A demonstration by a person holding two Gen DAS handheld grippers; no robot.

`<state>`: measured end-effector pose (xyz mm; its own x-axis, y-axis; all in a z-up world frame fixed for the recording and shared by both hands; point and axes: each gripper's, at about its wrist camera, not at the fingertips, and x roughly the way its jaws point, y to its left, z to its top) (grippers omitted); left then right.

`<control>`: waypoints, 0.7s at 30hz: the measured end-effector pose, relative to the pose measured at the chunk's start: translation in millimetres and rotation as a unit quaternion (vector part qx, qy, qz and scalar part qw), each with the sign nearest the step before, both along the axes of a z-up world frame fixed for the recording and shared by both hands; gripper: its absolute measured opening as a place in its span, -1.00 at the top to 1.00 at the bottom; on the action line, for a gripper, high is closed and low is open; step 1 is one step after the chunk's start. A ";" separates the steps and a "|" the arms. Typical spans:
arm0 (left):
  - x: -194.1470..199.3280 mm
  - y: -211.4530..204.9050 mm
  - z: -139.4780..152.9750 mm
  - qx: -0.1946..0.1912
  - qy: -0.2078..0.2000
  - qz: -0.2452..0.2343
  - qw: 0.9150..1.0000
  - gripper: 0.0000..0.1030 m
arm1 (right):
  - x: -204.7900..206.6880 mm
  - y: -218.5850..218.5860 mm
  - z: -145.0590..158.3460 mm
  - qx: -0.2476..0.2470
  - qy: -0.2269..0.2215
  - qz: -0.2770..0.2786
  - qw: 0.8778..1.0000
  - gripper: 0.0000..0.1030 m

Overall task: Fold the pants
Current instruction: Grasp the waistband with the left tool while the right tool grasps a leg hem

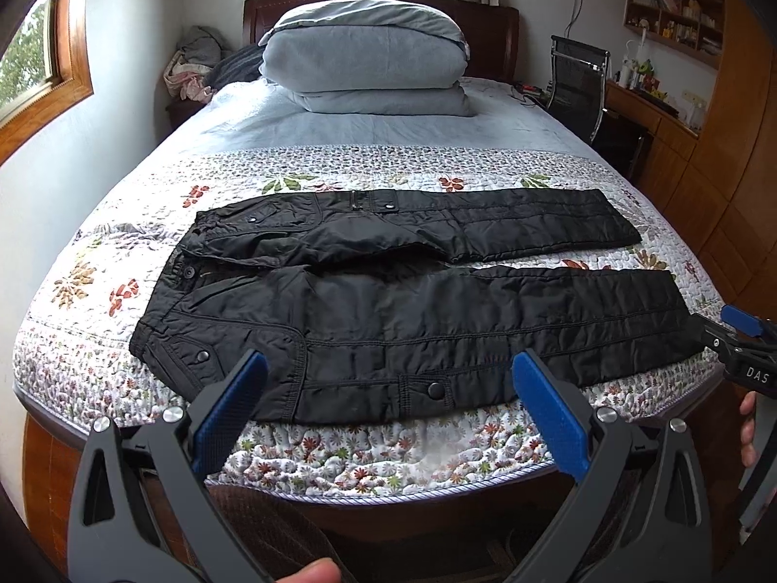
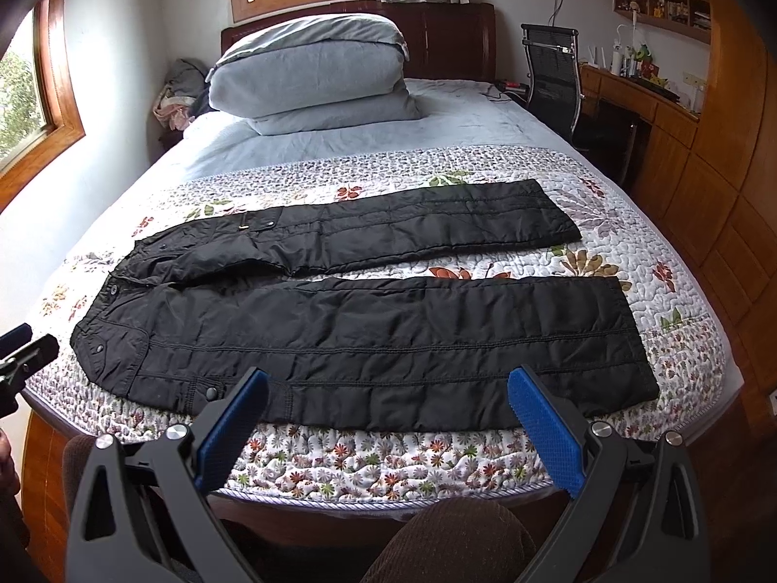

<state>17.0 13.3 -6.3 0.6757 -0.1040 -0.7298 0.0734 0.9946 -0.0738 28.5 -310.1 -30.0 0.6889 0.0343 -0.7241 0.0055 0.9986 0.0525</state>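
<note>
Pants (image 1: pixel 408 301), black and quilted with stitched seams and snap buttons, lie spread flat across the near end of the bed (image 1: pixel 340 456), waist toward the left wall, both legs running right with a strip of floral quilt (image 2: pixel 485 272) showing between them. Their near edge runs close along the mattress edge. Left gripper (image 1: pixel 388 374) and right gripper (image 2: pixel 388 388) both hover just short of that edge, blue-padded fingers wide apart, gripping nothing. Folded grey bedding (image 1: pixel 364 58) sits well beyond, by the headboard; a wooden desk (image 2: pixel 641 97) lines the right wall.
</note>
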 end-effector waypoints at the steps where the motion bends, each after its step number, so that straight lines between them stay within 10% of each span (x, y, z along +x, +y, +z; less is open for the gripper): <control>1: 4.7 5.3 0.0 -0.019 0.003 -0.010 1.000 -0.95 | 4.8 -3.0 1.8 -0.004 0.001 0.001 1.000 -0.94; 5: 37.3 43.8 -0.6 -0.059 0.010 0.000 0.998 -0.95 | 36.2 -33.3 21.7 -0.044 -0.031 -0.027 0.998 -0.94; 13: 172.2 167.0 -14.0 -0.043 0.097 0.108 0.989 -0.95 | 198.2 -158.7 33.1 0.082 0.027 -0.034 0.996 -0.94; 21: 309.9 306.4 -91.8 -0.082 0.255 0.207 0.941 -0.95 | 357.0 -249.9 -47.7 0.122 0.161 -0.074 0.977 -0.93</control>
